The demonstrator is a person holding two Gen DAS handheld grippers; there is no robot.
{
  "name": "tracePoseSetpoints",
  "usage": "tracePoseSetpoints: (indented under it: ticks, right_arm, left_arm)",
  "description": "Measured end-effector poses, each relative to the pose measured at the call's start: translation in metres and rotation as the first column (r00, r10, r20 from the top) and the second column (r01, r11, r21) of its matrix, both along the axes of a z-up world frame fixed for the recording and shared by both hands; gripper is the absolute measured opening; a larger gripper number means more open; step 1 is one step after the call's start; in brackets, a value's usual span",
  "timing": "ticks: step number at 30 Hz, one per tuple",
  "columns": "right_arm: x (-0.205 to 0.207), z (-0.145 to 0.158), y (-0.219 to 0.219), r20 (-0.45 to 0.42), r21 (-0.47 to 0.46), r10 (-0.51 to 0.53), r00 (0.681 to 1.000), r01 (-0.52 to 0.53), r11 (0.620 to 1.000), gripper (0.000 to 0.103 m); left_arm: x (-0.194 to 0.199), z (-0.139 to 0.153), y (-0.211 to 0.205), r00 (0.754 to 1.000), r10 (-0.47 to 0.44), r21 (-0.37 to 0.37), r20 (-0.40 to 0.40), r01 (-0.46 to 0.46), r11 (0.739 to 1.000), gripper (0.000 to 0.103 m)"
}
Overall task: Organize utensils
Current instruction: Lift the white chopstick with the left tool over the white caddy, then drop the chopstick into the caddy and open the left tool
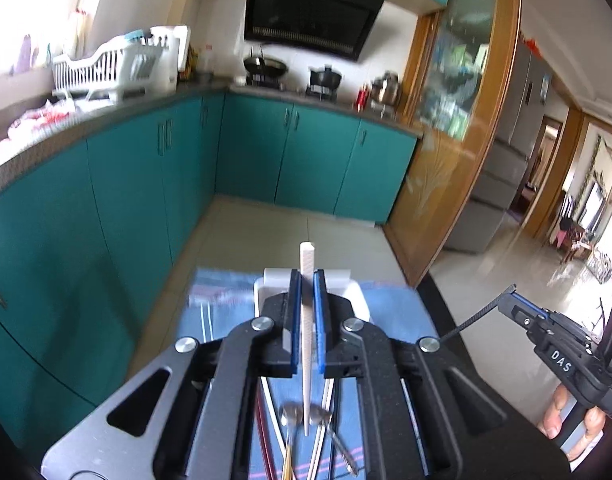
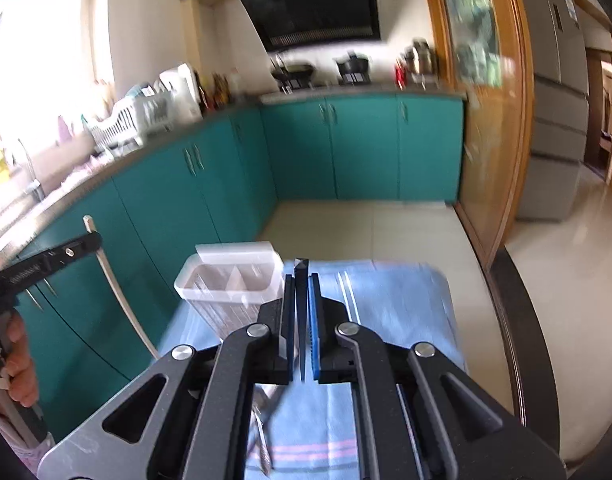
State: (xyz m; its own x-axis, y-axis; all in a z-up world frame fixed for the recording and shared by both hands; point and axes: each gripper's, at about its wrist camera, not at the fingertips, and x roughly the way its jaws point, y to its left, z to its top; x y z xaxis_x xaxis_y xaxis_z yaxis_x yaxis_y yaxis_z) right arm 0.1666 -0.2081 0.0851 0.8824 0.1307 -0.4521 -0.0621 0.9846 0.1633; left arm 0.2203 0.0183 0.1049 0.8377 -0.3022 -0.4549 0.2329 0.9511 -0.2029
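My left gripper [image 1: 307,280] is shut on a white chopstick [image 1: 307,344], held upright above the blue cloth [image 1: 218,320]; it also shows in the right wrist view [image 2: 114,280] at the left. My right gripper [image 2: 302,280] is shut on a black chopstick [image 2: 301,320], also seen in the left wrist view [image 1: 478,314]. A clear divided utensil holder [image 2: 226,284] stands on the cloth, ahead and left of the right gripper. Spoons [image 1: 306,414] and more chopsticks lie on the cloth under the left gripper.
The cloth covers a table [image 2: 522,304] with a dark edge. Teal cabinets [image 1: 146,184] run along the left and back, with a dish rack [image 1: 106,68], pots and a range hood above. A wooden door frame [image 1: 486,120] stands at the right.
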Motion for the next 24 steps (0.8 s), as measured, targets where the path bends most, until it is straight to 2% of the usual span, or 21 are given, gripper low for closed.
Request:
tracePoseSetpoints:
  ticks: [3,5,8,10,15,18,21,24]
  right_arm:
    - [0.009,0.045,0.008,0.092,0.006,0.020,0.996,-0.021,1.000,0.007]
    - [0.020,0.065,0.010,0.123,0.009,0.020,0.992,-0.021,1.000,0.007]
    - [0.046,0.085,0.015,0.147,0.031,0.030,0.989,-0.035,0.999,0.007]
    - [0.065,0.089,0.019,0.150,0.036,0.039,0.988,-0.045,0.998,0.007]
    - [0.106,0.076,0.024,0.115,0.038,0.005,0.993,-0.010,0.999,0.007]
    - [0.122,0.052,0.026,0.076,0.048,-0.001,0.997,-0.003,0.999,0.007]
    - [0.135,0.017,0.031,0.007,0.008,-0.008,1.000,0.008,1.000,0.007]
    - [0.140,-0.015,0.026,-0.071,0.019,-0.011,0.997,0.012,1.000,0.007]
  left_arm:
    - [-0.001,0.041,0.004,0.994,0.034,-0.021,0.101,-0.032,0.999,0.006]
    - [0.001,0.064,0.005,0.984,0.063,-0.017,0.167,-0.061,0.998,0.006]
    - [0.020,0.081,-0.001,0.972,0.123,0.022,0.199,-0.130,0.991,0.006]
    - [0.036,0.082,-0.003,0.974,0.127,0.022,0.189,-0.133,0.991,0.006]
    - [0.066,0.059,-0.009,0.969,0.168,0.036,0.181,-0.178,0.983,0.006]
    - [0.077,0.030,-0.013,0.967,0.177,0.038,0.184,-0.187,0.982,0.006]
    - [0.088,0.001,-0.016,0.973,0.178,0.050,0.145,-0.187,0.981,0.006]
    - [0.090,-0.024,-0.014,0.979,0.175,0.051,0.107,-0.182,0.982,0.006]
